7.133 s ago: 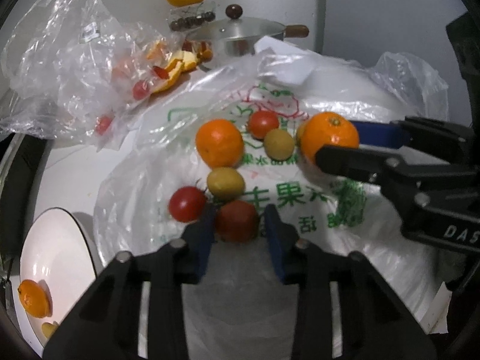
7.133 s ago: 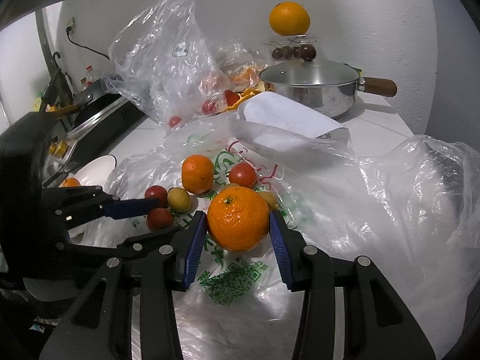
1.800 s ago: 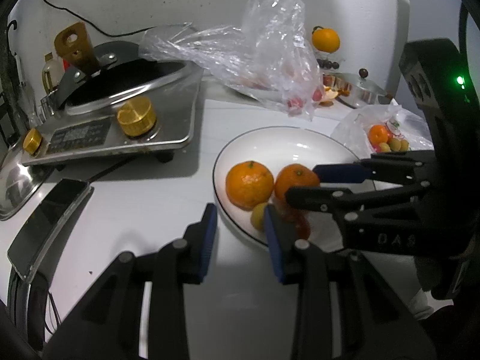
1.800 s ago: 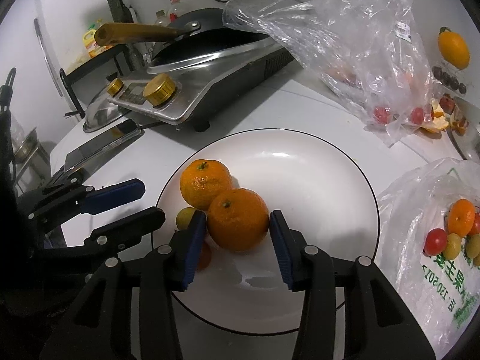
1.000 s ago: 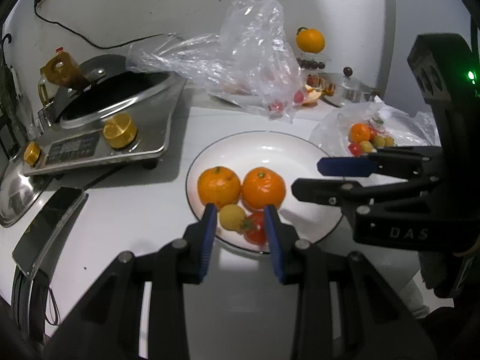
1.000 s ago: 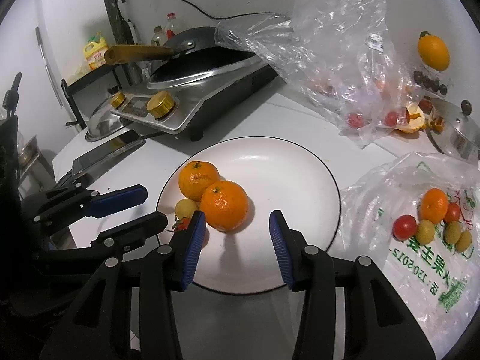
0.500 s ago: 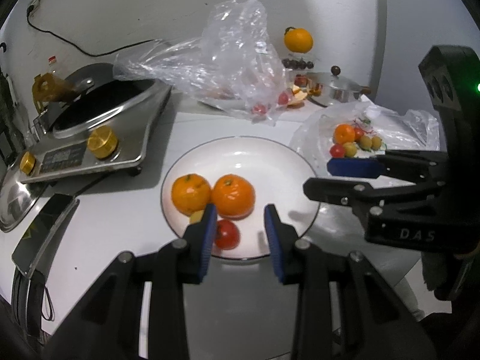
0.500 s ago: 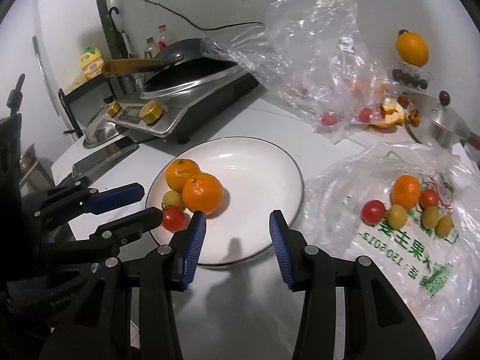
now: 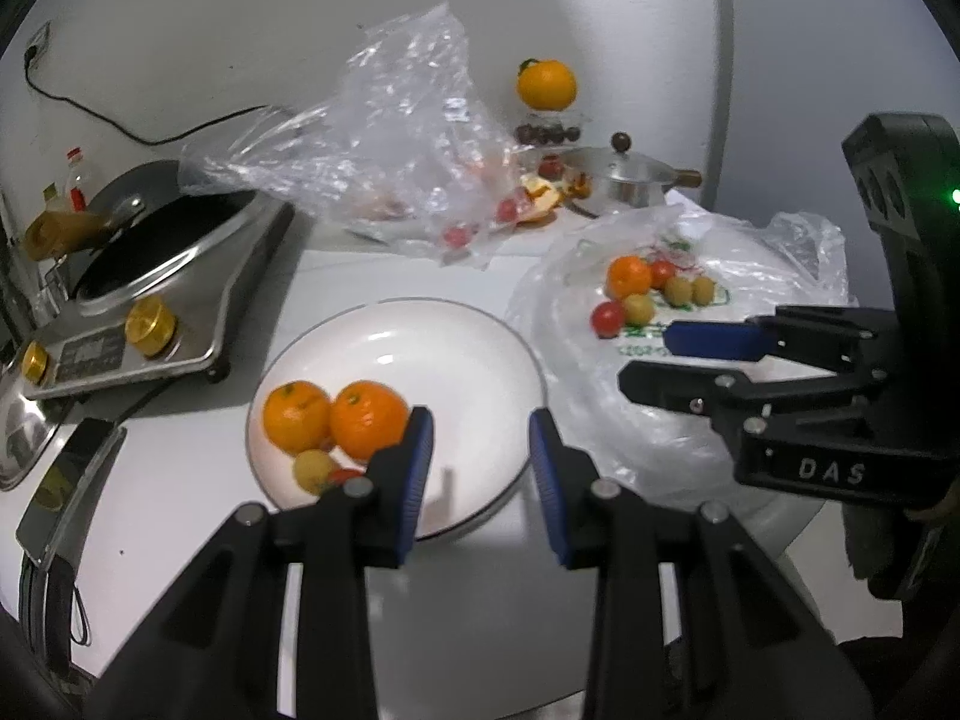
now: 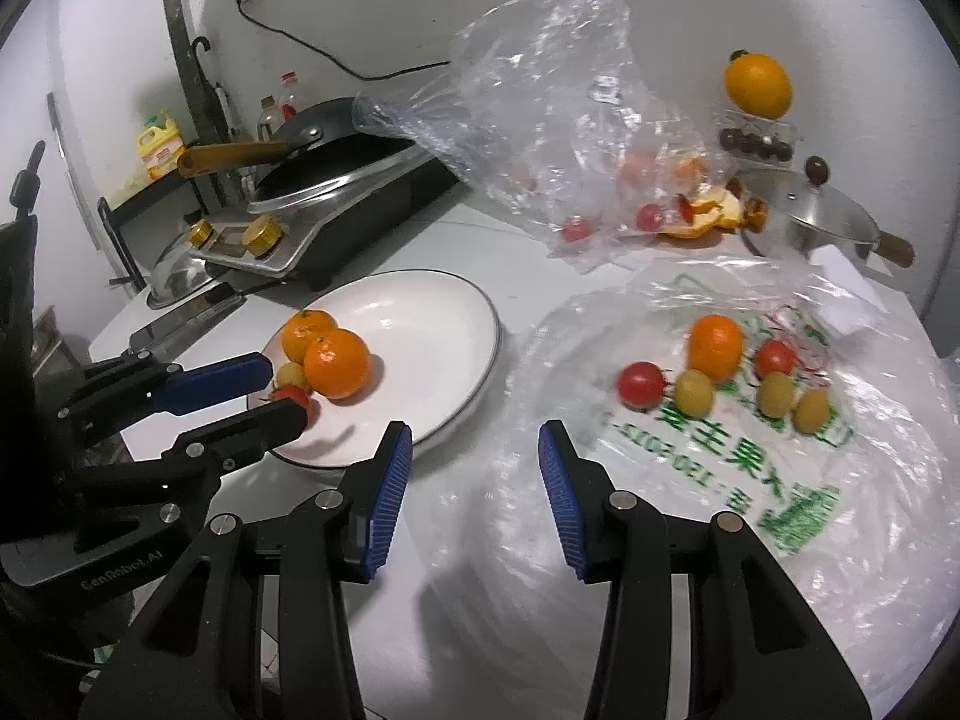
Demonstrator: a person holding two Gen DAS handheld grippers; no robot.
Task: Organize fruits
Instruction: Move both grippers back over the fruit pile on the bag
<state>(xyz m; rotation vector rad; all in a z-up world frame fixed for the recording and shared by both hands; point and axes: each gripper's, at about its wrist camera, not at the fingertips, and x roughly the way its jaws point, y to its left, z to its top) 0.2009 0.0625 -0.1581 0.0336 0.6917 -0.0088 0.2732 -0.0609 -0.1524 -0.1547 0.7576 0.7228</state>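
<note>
A white plate [image 9: 456,360] holds two oranges [image 9: 367,419], a small yellow fruit [image 9: 313,471] and a red tomato [image 9: 345,475] at its left side. My left gripper [image 9: 478,426] hovers open over the plate's near right part, with nothing between its blue pads. My right gripper [image 10: 474,438] is open and empty above the gap between the plate [image 10: 432,324] and the printed plastic bag [image 10: 750,480]. On that bag lie an orange [image 10: 716,345], a red tomato [image 10: 641,383] and several small yellow and red fruits. The left gripper [image 10: 285,390] shows beside the plate's oranges [image 10: 336,363].
An induction cooker with a pan [image 9: 150,252] stands left of the plate. A clear crumpled bag [image 9: 408,180] with tomatoes and orange peel lies behind it. A lidded steel pot [image 10: 810,222] and an orange on a stand [image 10: 757,84] are at the back right. A phone [image 9: 66,480] lies at the counter's left edge.
Both grippers have let go of the orange and the tomato, which now rest on the plate. Both have drawn back and swung right towards the printed bag.
</note>
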